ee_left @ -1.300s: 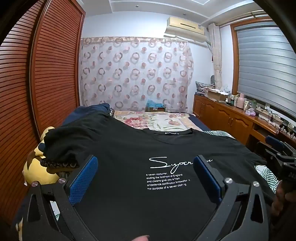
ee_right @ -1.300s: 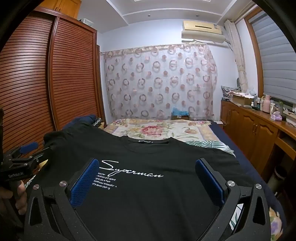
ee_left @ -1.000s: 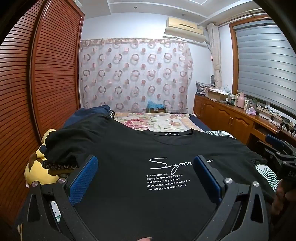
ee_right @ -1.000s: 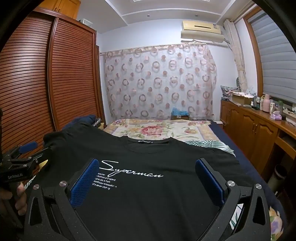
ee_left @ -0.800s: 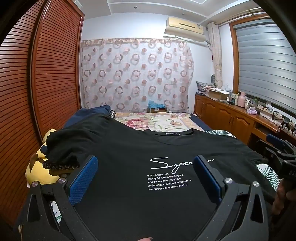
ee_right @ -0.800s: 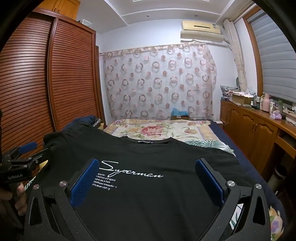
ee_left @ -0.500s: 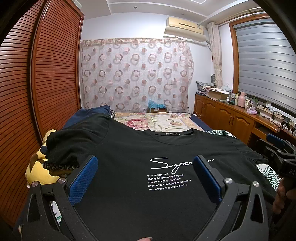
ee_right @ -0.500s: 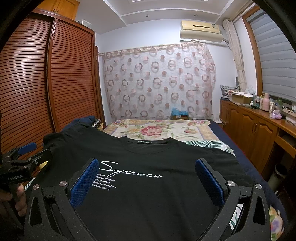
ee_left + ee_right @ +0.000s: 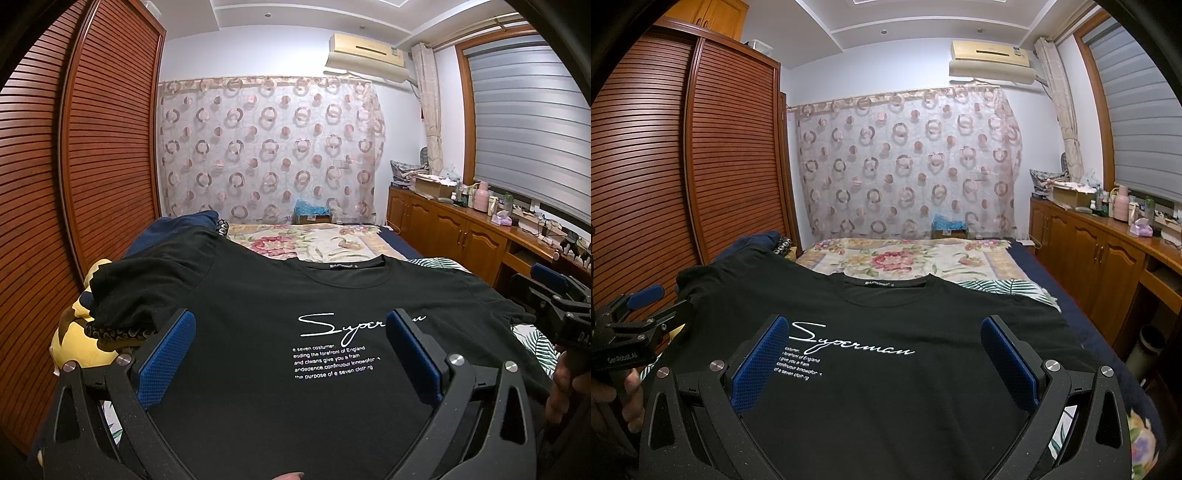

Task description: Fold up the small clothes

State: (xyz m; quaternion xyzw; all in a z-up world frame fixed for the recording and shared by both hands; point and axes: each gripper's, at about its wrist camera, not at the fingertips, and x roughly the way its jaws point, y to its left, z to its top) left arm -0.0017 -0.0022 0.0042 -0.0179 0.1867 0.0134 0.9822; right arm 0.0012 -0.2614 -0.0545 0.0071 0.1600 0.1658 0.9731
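A black T-shirt [image 9: 258,295] lies spread face up on the bed [image 9: 325,240], its collar toward the patterned curtain [image 9: 269,147] and its white script print facing the cameras. Both tongs hover above the shirt's lower part with their blue pads wide apart and nothing between them: the left tongs [image 9: 291,354] over the shirt's left half, the right tongs [image 9: 886,358] over its right half. Each tool also shows at the edge of the other's view. The shirt's left sleeve drapes over a pile of dark clothes [image 9: 173,229] and a yellow soft toy [image 9: 81,347]. A wooden cabinet [image 9: 1108,258] stands to the right of the shirt, a slatted wardrobe [image 9: 683,166] to its left.
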